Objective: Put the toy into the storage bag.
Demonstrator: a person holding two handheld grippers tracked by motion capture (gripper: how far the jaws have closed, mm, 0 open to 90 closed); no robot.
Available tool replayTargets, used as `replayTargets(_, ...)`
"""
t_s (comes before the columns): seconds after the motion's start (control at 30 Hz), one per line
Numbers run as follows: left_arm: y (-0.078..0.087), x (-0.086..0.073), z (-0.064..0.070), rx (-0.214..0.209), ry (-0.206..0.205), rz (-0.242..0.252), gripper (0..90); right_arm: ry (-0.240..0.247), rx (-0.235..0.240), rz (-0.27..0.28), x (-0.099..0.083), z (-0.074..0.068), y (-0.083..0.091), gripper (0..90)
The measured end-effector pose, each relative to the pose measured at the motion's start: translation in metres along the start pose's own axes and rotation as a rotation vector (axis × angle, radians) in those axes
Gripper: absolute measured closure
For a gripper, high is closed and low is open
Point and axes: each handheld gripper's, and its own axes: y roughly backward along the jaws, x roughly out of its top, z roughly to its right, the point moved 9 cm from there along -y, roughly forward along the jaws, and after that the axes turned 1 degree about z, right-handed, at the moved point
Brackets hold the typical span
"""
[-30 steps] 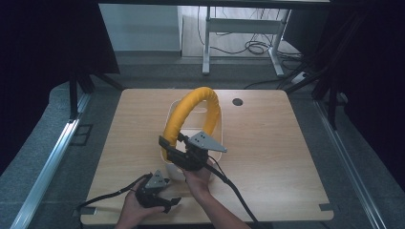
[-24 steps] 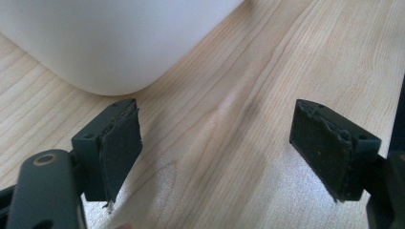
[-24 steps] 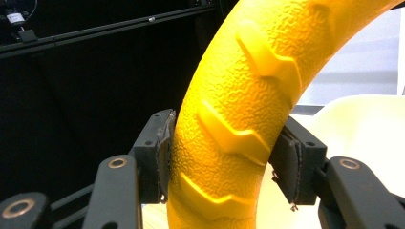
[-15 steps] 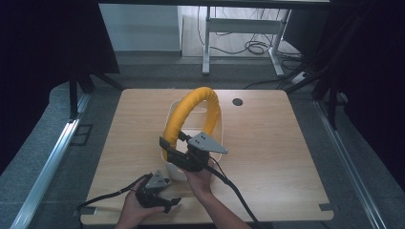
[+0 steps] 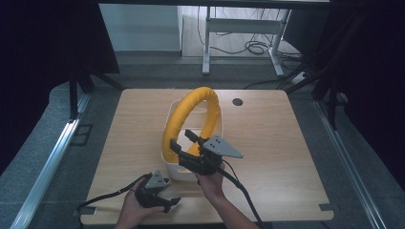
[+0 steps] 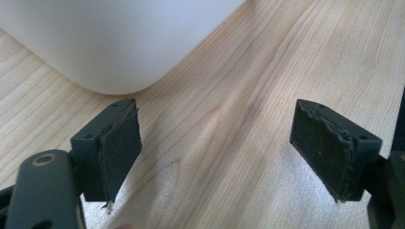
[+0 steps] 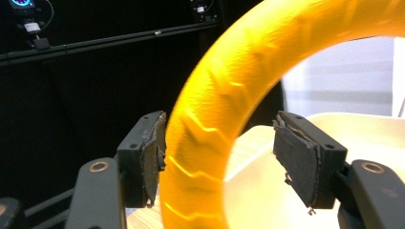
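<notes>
**Yellow hoop straddled by the right gripper, not yet clenched**

One wooden table (image 5: 286, 143) carries everything. On it, at the middle and toward the near edge, stands one white tub (image 5: 184, 172). One thick yellow ring (image 5: 191, 102) rises out of the tub, arching upright above its rim.

The ring looks padded and ribbed, so I judge it soft, light and grippy rather than slick; it should give a little under the pads. The near left limb, just above the tub's rim, looks the best place to take it.

Two grippers. The right gripper (image 7: 219, 157) has its jaws spread either side of that limb, the left pad touching or nearly so, the right pad clear. The left gripper (image 6: 215, 157) rests released near the table's near edge, just beside the tub's corner, grasping nothing.
</notes>
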Motion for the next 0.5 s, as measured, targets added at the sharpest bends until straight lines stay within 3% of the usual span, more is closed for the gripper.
replayTargets(0.17,0.003,0.000,-0.003,0.007,0.027,0.017,17.9,0.009,-0.014,0.000,0.002,0.011,0.014,36.7)
replayTargets(0.2,0.004,0.000,-0.005,0.010,0.035,0.022,17.9,0.019,-0.036,-0.004,0.002,0.020,0.021,37.5)
replayTargets(0.3,0.006,0.000,-0.006,0.015,0.042,0.030,17.9,0.024,-0.053,-0.011,0.001,0.029,0.029,37.9)
replayTargets(0.33,0.006,0.000,-0.007,0.017,0.042,0.030,17.9,0.041,-0.080,-0.028,-0.002,0.040,0.037,39.0)
replayTargets(0.37,0.006,0.000,-0.007,0.018,0.043,0.031,17.9,0.041,-0.080,-0.028,-0.002,0.040,0.037,39.0)
replayTargets(0.4,0.007,-0.001,-0.008,0.021,0.043,0.027,17.9,0.047,-0.098,-0.046,-0.006,0.051,0.044,39.8)
replayTargets(0.43,0.007,-0.001,-0.008,0.021,0.043,0.027,17.8,0.047,-0.098,-0.046,-0.006,0.051,0.044,39.8)
replayTargets(0.47,0.007,-0.001,-0.008,0.022,0.047,0.030,17.9,0.047,-0.128,-0.068,-0.010,0.064,0.052,39.8)
replayTargets(0.5,0.007,-0.001,-0.008,0.022,0.047,0.030,17.9,0.047,-0.128,-0.068,-0.010,0.064,0.052,39.8)
